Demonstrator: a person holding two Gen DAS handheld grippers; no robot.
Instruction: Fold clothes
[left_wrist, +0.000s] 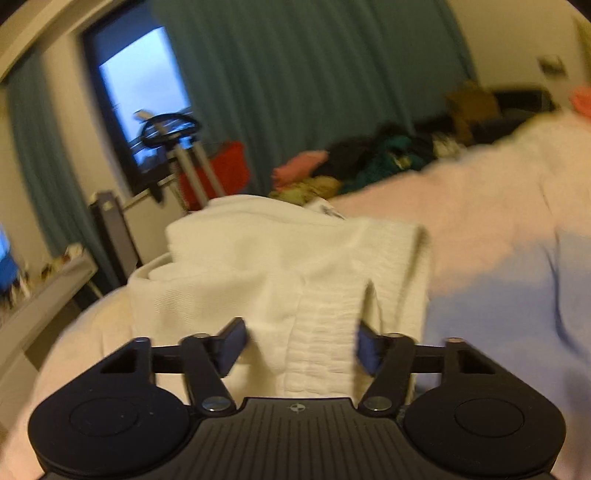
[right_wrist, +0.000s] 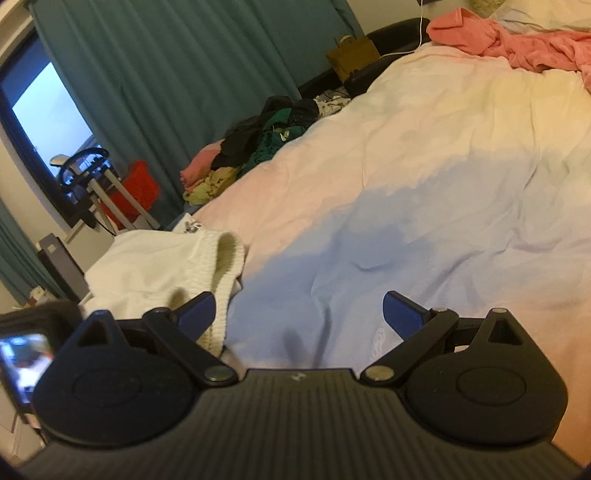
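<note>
Nearest, our left gripper (left_wrist: 301, 345) has its two fingers closed on one white knit garment (left_wrist: 280, 266) at the bed's (right_wrist: 424, 155) near left edge; our right gripper (right_wrist: 299, 314) gapes empty. Farther: one clothes pile (right_wrist: 266, 144), one pink garment (right_wrist: 517, 40).

Left wrist view smeared by motion blur, clothes pile (left_wrist: 373, 162) indistinct, pink garment (right_wrist: 517, 40) cut off at right edge, small screen (right_wrist: 22, 365) cropped at left

Both grippers — left gripper (left_wrist: 301, 347), right gripper (right_wrist: 299, 314) — are matte black plastic: ribbed centre plate, round side discs, silver screws, blue finger pads (right_wrist: 400, 312).
</note>
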